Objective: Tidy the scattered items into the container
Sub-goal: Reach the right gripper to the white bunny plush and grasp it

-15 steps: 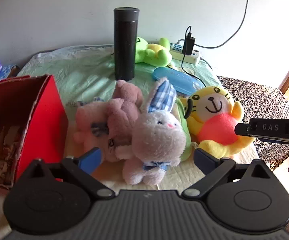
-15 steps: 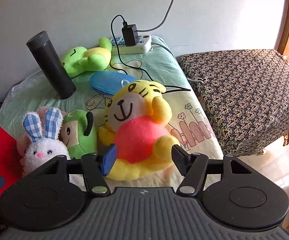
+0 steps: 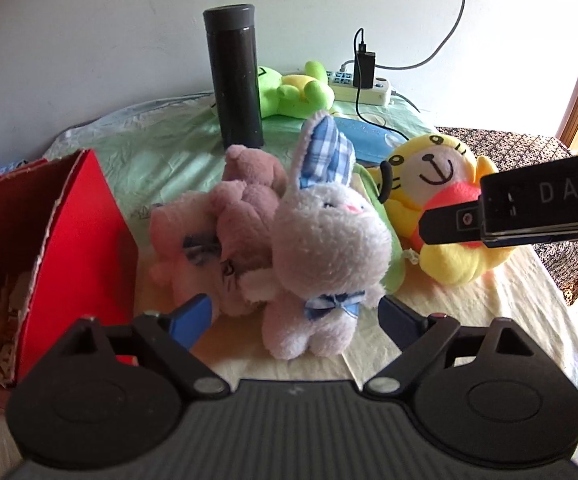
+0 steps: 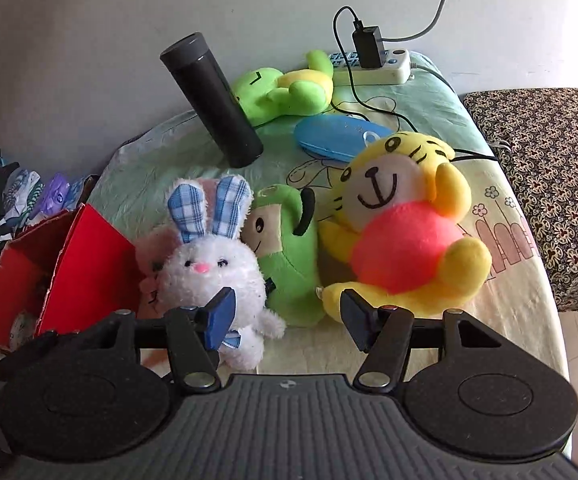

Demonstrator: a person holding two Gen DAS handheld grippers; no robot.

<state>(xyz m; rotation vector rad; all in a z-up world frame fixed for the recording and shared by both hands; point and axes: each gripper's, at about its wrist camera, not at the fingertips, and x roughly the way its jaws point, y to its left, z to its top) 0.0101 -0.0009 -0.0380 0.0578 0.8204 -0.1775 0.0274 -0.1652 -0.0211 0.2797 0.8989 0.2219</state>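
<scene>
A white bunny plush (image 3: 325, 248) with blue checked ears sits in front of my open left gripper (image 3: 295, 314), its feet between the fingertips. A pink plush (image 3: 217, 240) leans on its left. A red cardboard box (image 3: 69, 240) stands at the left. A yellow tiger plush (image 4: 401, 224) with a pink belly sits right of a green plush (image 4: 289, 252). My right gripper (image 4: 289, 316) is open and empty, just before the bunny (image 4: 213, 264) and the green plush. Its body (image 3: 529, 208) crosses the tiger in the left wrist view.
A black flask (image 4: 213, 100) stands behind the plushes. A green frog plush (image 4: 285, 88), a blue case (image 4: 337, 136) and a power strip (image 4: 373, 66) with cables lie at the back. A patterned cloth surface (image 4: 553, 168) is to the right. Packets (image 4: 21, 196) lie behind the box.
My left gripper has moved closer to the bunny. My right gripper has shifted left, from the tiger toward the green plush and the bunny.
</scene>
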